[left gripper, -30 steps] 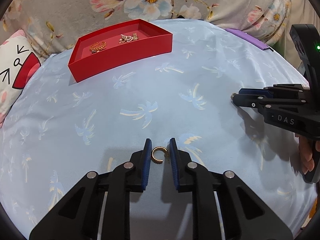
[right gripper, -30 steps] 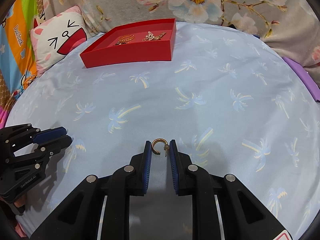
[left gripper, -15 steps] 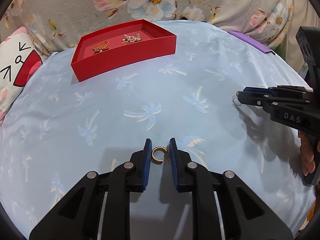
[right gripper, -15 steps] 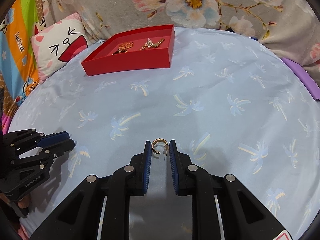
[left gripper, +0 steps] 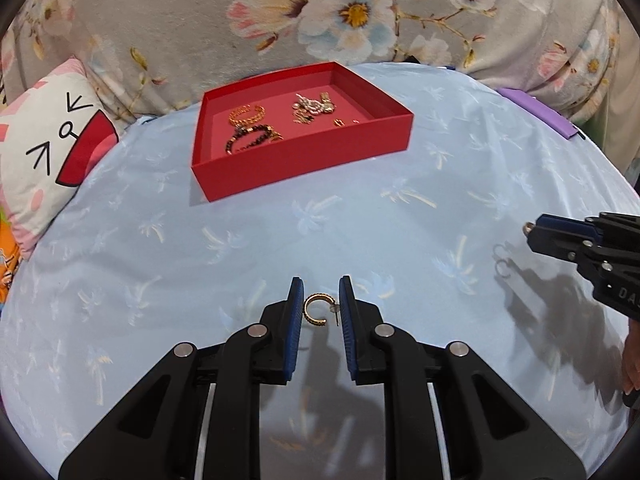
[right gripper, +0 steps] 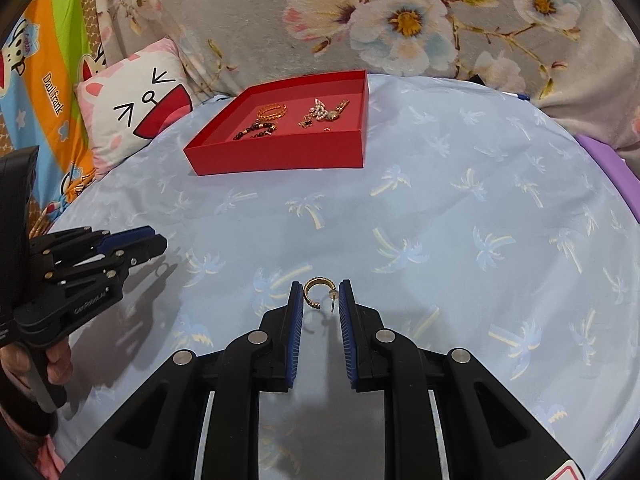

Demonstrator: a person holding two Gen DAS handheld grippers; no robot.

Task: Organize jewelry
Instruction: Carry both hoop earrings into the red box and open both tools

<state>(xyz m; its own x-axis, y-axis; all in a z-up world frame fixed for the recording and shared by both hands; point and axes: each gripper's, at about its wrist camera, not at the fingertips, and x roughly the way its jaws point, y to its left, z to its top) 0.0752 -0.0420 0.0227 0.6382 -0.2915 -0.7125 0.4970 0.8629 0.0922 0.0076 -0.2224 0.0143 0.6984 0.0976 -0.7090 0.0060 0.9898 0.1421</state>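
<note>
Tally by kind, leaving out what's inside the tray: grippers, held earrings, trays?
Grippers: 2 (left gripper, right gripper)
Gold hoop earrings held: 2 (hoop in left, hoop in right)
Red tray: 1
Total: 5

Each claw is a black plastic linkage: two broad, angular arms with triangular cut-outs, narrowing to flat fingers lined on their inner faces with ribbed blue pads. Round silver pivot pins sit at the joints, two on each side, and pale metal rails show between the arms near the lens. The left claw and the right claw look alike in build. Seen from the side in the opposite view, the right claw carries white lettering reading "DA", cut off at the frame edge, while the left claw bears small grey lettering too fine to read. Bare skin of a hand grips a black handle; fingertips show at the right edge.
</note>
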